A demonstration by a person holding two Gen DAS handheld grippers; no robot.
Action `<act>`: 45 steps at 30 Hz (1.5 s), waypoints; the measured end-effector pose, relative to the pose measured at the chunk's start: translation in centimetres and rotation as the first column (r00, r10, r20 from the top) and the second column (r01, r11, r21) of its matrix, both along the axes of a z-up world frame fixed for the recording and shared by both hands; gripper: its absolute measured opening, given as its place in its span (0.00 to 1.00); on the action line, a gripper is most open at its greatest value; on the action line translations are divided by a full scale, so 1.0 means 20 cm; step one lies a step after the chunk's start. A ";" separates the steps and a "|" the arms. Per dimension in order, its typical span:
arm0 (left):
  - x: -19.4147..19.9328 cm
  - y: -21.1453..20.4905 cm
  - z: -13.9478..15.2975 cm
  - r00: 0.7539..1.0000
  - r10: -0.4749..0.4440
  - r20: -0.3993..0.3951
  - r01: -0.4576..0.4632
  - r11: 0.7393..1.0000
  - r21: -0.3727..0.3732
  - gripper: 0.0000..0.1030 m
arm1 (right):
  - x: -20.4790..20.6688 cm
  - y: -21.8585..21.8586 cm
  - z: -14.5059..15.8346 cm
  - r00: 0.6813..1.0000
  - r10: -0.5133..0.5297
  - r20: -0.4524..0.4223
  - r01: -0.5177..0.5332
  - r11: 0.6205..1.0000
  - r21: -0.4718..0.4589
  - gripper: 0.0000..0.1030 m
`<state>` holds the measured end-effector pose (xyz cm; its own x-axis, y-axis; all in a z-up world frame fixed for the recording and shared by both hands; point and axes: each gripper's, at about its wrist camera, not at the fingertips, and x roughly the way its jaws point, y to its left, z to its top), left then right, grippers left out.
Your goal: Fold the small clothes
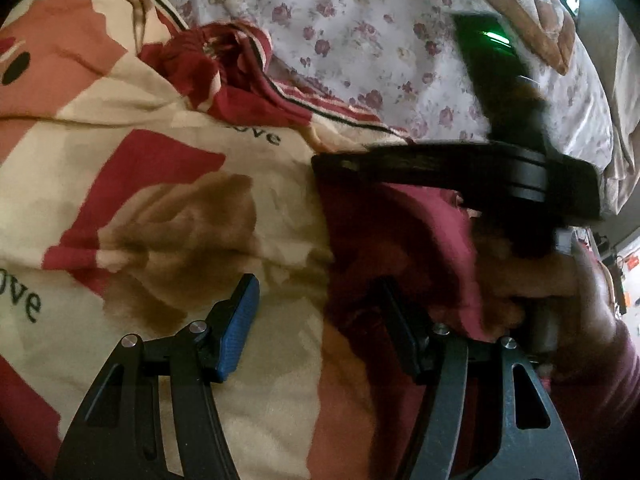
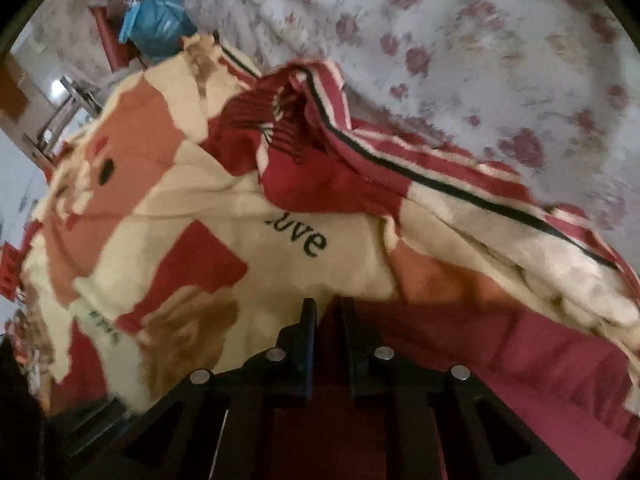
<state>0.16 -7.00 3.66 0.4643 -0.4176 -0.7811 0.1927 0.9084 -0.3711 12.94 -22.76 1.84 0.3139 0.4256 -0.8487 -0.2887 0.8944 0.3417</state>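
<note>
A small cream, red and brown patterned garment [image 1: 168, 184] with "love" print lies crumpled on a floral bedsheet [image 1: 360, 40]. My left gripper [image 1: 320, 320] is open, its blue-padded fingers [image 1: 240, 320] just above the garment where cream meets a dark red part [image 1: 380, 232]. The other gripper's black body [image 1: 480, 176] and the hand holding it lie close on the right. In the right wrist view the garment [image 2: 240, 240] fills the frame. My right gripper [image 2: 326, 332] is shut on the garment's dark red edge [image 2: 460, 344].
The floral bedsheet [image 2: 460, 60] covers the bed beyond the garment. A quilted brown cover [image 1: 532, 12] lies at the far right. A blue bag [image 2: 156, 20] and furniture stand off the bed at the far left.
</note>
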 end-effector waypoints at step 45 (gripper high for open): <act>0.04 -0.47 0.01 0.994 -0.094 0.055 0.087 0.989 0.118 0.64 | -0.65 -1.52 0.35 0.888 -0.437 0.145 0.460 0.837 -0.296 0.70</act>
